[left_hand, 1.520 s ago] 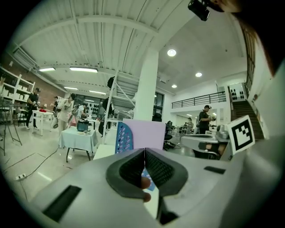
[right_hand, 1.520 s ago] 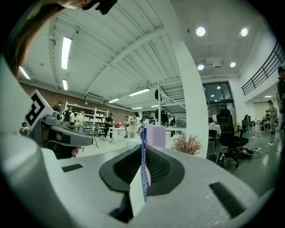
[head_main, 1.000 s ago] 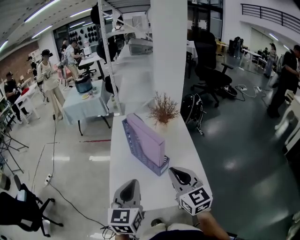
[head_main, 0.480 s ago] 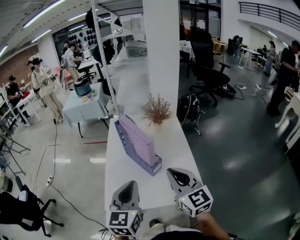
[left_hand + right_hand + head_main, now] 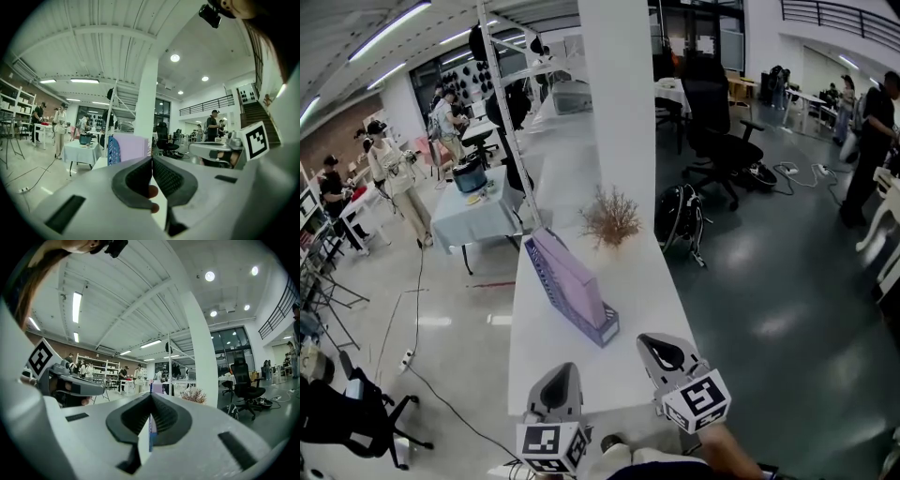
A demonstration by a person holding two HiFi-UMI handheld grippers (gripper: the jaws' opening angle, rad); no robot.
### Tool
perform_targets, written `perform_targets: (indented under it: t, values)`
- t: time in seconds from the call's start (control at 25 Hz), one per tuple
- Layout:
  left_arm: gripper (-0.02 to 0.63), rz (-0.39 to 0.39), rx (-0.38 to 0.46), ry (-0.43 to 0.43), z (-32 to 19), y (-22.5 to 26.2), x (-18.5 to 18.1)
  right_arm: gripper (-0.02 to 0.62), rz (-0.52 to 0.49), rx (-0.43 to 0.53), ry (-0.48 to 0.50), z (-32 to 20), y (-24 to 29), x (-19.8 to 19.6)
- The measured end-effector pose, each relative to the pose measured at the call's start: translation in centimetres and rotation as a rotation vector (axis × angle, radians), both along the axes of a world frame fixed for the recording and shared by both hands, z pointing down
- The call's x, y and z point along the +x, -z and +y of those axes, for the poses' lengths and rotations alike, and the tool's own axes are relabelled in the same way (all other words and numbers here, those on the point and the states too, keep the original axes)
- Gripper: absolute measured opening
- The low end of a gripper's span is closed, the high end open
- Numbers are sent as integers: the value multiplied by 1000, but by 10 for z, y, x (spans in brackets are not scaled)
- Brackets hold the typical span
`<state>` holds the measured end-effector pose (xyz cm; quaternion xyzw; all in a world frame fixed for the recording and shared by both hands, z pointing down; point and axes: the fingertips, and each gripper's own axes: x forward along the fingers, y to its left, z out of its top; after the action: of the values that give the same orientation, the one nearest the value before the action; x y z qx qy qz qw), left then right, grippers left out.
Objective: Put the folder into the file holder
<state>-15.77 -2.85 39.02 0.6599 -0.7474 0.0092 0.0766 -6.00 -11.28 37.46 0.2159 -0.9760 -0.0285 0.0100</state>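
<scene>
The long white bench (image 5: pixel 581 370) stretches away ahead of both grippers. On it stands the blue mesh file holder (image 5: pixel 546 281), ahead of the left gripper (image 5: pixel 564 369) and the right gripper (image 5: pixel 648 340) and well apart from each. The lilac folder (image 5: pixel 574 270) stands upright inside the holder. A dried plant (image 5: pixel 611 217) sits beyond that, farther from the grippers. Each gripper has its jaws pressed together on nothing. Black-and-white square markers (image 5: pixel 703 397) cover their cubes.

Long white table (image 5: pixel 581 370), blue file holder (image 5: pixel 565 302) upright mid-table, dried plant (image 5: pixel 610 217) at far end
</scene>
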Motion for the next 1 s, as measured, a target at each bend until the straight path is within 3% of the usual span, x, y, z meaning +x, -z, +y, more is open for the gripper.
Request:
perform_targets:
  t: [0.64, 1.0]
  values:
    - [5, -25, -25, 89, 9, -4, 33, 0, 3, 13, 0, -2, -5, 43]
    - [5, -23, -47, 92, 1, -7, 52, 0, -34, -34, -34, -17, -9, 65]
